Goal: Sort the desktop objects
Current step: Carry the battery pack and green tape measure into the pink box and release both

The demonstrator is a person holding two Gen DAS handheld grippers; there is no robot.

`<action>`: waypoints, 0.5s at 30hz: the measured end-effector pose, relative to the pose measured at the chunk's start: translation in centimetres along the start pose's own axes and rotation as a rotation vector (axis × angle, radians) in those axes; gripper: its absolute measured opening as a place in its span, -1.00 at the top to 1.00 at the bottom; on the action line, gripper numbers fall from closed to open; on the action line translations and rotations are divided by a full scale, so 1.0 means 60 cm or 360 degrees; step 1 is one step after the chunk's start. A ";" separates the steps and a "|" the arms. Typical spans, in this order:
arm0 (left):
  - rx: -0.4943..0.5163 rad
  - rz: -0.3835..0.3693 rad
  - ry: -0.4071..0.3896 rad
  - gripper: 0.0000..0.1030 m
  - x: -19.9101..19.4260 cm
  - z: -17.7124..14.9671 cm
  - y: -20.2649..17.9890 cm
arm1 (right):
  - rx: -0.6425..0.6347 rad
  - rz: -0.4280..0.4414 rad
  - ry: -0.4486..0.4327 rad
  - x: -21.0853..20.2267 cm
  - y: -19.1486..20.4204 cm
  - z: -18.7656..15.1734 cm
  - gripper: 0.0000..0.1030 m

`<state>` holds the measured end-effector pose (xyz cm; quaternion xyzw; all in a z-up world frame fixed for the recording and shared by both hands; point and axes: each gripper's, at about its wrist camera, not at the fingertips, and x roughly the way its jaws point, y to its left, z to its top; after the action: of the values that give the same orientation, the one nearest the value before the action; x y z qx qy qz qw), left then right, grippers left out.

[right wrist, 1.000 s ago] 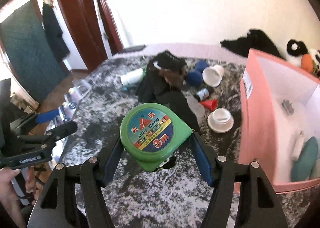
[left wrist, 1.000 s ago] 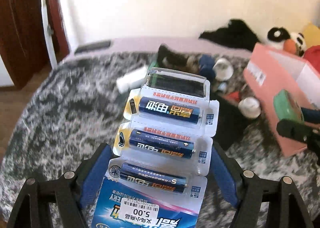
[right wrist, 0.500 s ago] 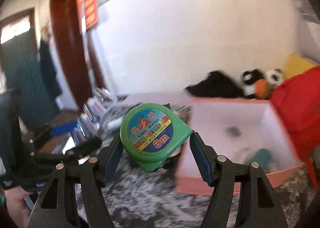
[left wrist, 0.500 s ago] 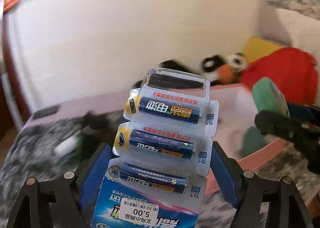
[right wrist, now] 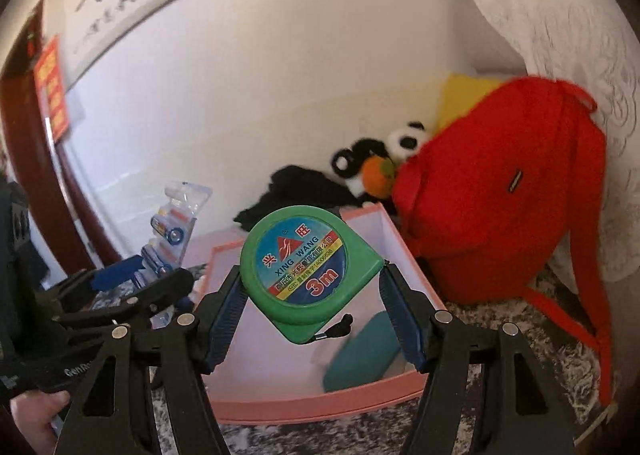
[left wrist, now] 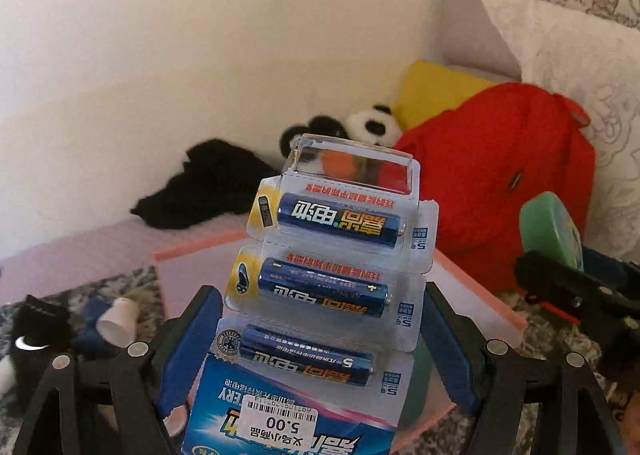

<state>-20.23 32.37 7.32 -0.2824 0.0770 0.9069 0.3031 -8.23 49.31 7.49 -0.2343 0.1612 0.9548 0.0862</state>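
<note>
Battery blister pack clamped between blue pads of left gripper, standing upright, three blue cells showing, top pocket vacant, price sticker at base. Held above near edge of pink box. Green tape measure pinched in right gripper, label reading 3m facing camera, hook tab hanging at 5 o'clock. Raised over pink box interior; teal item lying inside at 5 o'clock of tape. Red backpack at 2 o'clock, touching box's far corner. Panda plush wedged against backpack at 12 o'clock. Black cloth at 10 o'clock of pack. Speckled grey tabletop beneath.
</note>
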 end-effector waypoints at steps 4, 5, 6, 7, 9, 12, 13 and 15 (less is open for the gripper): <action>0.0016 0.0162 0.0035 -0.74 0.041 0.002 0.015 | 0.0001 0.0074 0.0100 0.067 -0.008 0.009 -0.41; 0.0009 0.0219 0.0028 -0.87 0.043 0.003 0.021 | 0.0033 0.0087 0.0125 0.083 -0.010 0.008 -0.48; -0.0005 0.0250 0.0019 -0.98 0.042 0.003 0.030 | 0.0073 0.0080 0.0133 0.094 -0.014 0.007 -0.77; -0.0030 0.0244 0.0005 -0.98 0.035 0.003 0.044 | 0.0087 0.0070 0.0129 0.101 -0.015 0.006 -0.95; -0.0073 0.0229 -0.0015 -0.98 0.019 0.001 0.068 | 0.0081 0.0067 0.0114 0.106 -0.011 0.004 -0.95; -0.0139 0.0280 -0.0046 -0.98 -0.019 -0.011 0.108 | 0.0049 0.0096 0.0090 0.100 0.007 0.001 -0.95; -0.0159 0.0299 -0.0052 -0.98 -0.033 -0.017 0.122 | 0.0040 0.0106 0.0082 0.097 0.015 -0.001 -0.95; -0.0195 0.0333 -0.0041 -0.98 -0.056 -0.037 0.148 | 0.0006 0.0140 0.0071 0.089 0.040 -0.007 -0.95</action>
<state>-22.26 22.83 7.06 -0.2792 0.0465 0.9401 0.1898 -13.32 47.40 5.25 -0.2481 0.1752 0.9519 0.0410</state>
